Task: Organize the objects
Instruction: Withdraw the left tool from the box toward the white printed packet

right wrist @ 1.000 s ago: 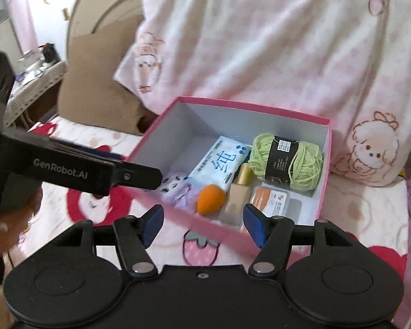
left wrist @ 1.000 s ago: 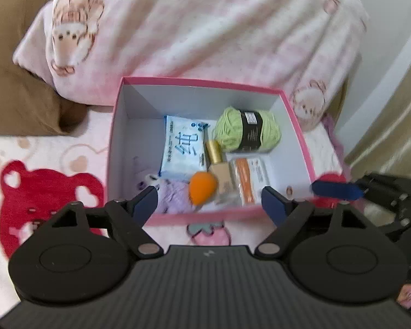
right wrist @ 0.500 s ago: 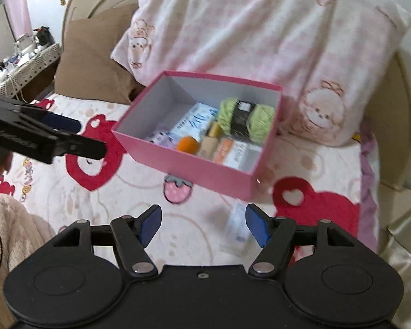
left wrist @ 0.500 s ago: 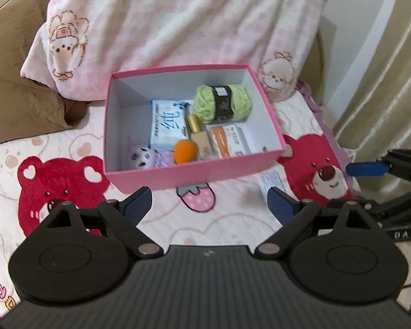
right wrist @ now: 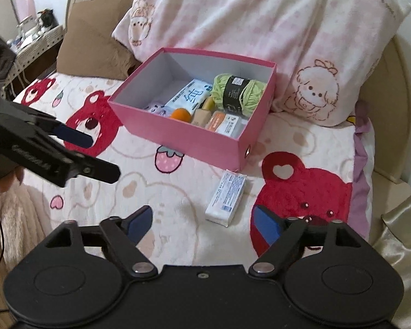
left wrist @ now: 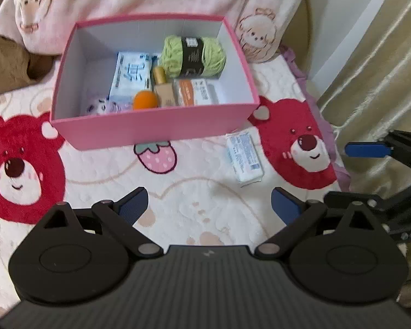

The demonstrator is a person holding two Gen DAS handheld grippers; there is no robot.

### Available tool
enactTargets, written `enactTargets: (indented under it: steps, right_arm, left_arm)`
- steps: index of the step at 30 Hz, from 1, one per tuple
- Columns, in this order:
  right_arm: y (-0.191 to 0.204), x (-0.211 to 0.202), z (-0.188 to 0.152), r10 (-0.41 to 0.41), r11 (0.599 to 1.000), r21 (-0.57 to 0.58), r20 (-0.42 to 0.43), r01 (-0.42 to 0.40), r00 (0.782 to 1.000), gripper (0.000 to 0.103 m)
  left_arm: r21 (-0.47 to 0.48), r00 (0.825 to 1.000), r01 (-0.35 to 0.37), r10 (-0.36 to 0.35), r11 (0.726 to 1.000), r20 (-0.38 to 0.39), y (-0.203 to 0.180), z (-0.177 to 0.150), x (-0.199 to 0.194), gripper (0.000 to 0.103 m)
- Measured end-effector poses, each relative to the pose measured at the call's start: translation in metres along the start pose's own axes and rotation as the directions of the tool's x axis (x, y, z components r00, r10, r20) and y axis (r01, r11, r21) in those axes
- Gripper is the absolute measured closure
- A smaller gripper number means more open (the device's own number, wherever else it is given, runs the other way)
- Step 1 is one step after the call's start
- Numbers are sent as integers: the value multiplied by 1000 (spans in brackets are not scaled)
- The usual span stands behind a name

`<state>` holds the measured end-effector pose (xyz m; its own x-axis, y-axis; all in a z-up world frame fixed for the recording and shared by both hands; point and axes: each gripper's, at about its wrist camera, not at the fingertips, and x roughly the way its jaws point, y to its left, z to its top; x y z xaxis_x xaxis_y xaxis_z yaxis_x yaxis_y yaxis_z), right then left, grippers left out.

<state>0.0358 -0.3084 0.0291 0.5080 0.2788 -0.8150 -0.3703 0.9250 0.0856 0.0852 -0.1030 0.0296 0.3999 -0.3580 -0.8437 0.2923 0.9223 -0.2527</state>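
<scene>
One thing is left out of the pink box: a small white packet with blue print, lying flat on the bear-patterned bed cover just off the box's near right corner, close to it though whether it touches the wall is hard to say. In the right wrist view it sits at about twelve o'clock from the right claw, a little to the one o'clock side; in the left wrist view it lies at about one o'clock from the left claw. Both claws are empty and their jaws are opening, with nothing but bedding between them. The packet looks light and soft-wrapped, probably tissues or wipes, so it should give under pressure and not break; the film may be a bit slippery, and the plush cover beneath will yield as the fingers press down. The best hold is likely across its short width near the middle, with the jaws straddling the long sides. Inside the box already lie a green yarn ball, a larger tissue pack, an orange sponge, a small bottle and an orange-and-white packet, leaving bare floor at the box's left end.
</scene>
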Motion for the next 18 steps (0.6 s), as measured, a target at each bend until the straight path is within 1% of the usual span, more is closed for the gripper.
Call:
enactTargets:
  steps: [3,6,9,10,12,14,16,18]
  right_arm:
    - [0,10,1,18,999,-40,-19,-19,1000,16]
    - [1,25,8,28,995,-92,-44,-32,999,16]
    - [4,44,17,43,989,-140,-65,-52,997,16]
    - [6,51,19,40,987,-150,-66,-50,997,16]
    - [6,62,19,31,990,-139,-63,-40,997,16]
    - [7,71,19,45,993,-109,-57,-51,997,16]
    - [11,80,18,58,992,-104,-62,-64,996,17]
    - [12,90,18,49,994,-99,-76,-57,996,17]
  left_arm:
    - [-19,1000,9,-9,1000,-6,4,0,16,5]
    - [-41,999,27,-28,999,-29,10,2,32,5]
    - [-56,1000,25,-25,998,2,18,3,39,5]
    - [-62,999,37,-36,997,13,20,3,41,5]
    - [-86,996,86,-84,993,30,28,2,48,5]
    - [-118,993,118,-117,986,22,35,0,56,5]
    - [-115,992,129,-129,985,8,37,-2,65,6]
    - [-103,992,126,-125,987,15,36,-4,72,7]
